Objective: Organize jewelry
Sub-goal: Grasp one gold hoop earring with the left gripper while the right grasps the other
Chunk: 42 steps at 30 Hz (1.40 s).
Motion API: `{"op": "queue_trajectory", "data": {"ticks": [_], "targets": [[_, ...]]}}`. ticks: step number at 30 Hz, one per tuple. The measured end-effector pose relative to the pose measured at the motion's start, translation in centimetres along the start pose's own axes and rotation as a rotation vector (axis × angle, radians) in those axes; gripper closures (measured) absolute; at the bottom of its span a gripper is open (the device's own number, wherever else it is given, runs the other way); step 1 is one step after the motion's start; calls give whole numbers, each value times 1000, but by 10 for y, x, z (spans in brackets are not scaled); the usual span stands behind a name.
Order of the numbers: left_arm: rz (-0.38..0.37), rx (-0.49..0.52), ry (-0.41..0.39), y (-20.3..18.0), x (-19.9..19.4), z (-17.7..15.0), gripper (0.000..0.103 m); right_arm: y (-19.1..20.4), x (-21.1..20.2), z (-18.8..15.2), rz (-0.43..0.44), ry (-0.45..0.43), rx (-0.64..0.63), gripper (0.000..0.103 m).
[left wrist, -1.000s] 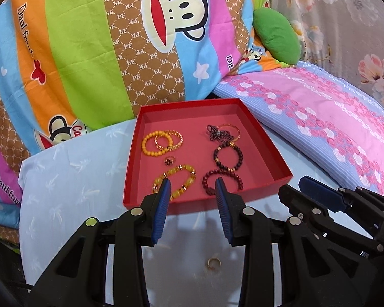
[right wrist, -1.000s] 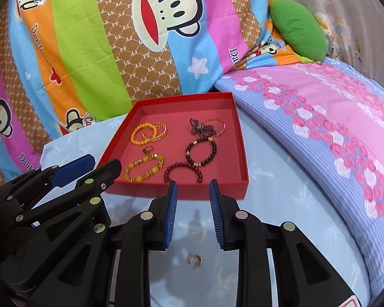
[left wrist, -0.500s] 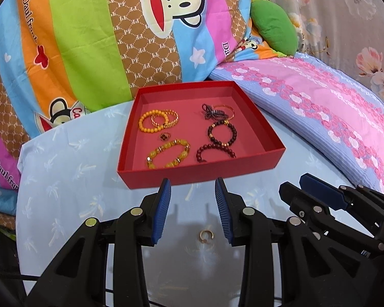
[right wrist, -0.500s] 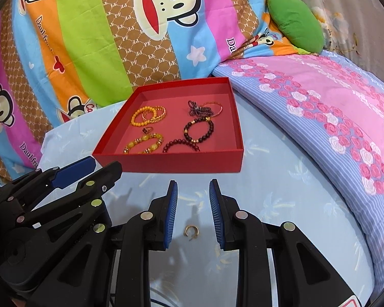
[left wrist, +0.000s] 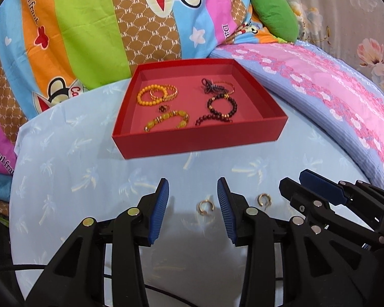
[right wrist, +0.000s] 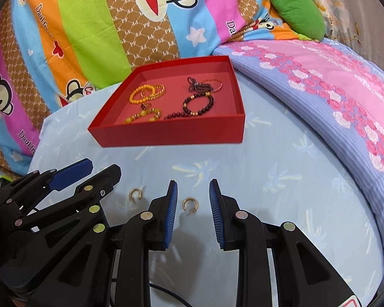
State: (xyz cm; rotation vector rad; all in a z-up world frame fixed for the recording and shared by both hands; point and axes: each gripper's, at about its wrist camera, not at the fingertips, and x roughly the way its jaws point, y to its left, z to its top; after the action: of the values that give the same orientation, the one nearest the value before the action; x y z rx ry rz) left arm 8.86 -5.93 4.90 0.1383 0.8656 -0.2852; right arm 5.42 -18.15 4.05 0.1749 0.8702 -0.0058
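Note:
A red tray [left wrist: 199, 138] [right wrist: 171, 134] sits on the light blue cloth and holds several bead bracelets, yellow [left wrist: 151, 96] on the left and dark red [left wrist: 221, 107] on the right. Two small gold hoop earrings lie on the cloth in front of it. My left gripper [left wrist: 193, 199] is open, with one earring [left wrist: 206, 207] between its fingers. My right gripper [right wrist: 193, 199] is open, with the other earring [right wrist: 190, 204] between its fingers. Each gripper shows beside the other: the right one [left wrist: 320, 186] and the left one [right wrist: 71, 172].
The round table [left wrist: 64, 166] has a light blue cloth with palm prints. A striped cartoon quilt [left wrist: 89, 25] lies behind the tray, a pink and lilac blanket [left wrist: 332, 97] on the right, and a green cushion [left wrist: 274, 12] at the back.
Both grippers have drawn back from the tray and come lower toward the cloth. Both earrings now lie between or beside the fingers; before, only one showed in each view.

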Motion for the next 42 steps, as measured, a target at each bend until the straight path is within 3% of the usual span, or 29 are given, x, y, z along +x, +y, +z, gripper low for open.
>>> {"op": "queue_trajectory", "data": {"ticks": [15,23,27,30,42], "targets": [[-4,-19,70,5,21,-29,59,0,27,-25,-4,79,-9,77],[6,-44,91,17,28,-35,58,10,38,-22,-13,82,-38,77],[7,-52,97,21,31,-36,58,13,42,-20,-19,77,-51,78],[5,-49,93,20,32,-34,55,10,42,-19,-26,74,-47,87],[-9,-26,90,6,39,-23,54,-8,34,-15,-32,59,9,87]]}}
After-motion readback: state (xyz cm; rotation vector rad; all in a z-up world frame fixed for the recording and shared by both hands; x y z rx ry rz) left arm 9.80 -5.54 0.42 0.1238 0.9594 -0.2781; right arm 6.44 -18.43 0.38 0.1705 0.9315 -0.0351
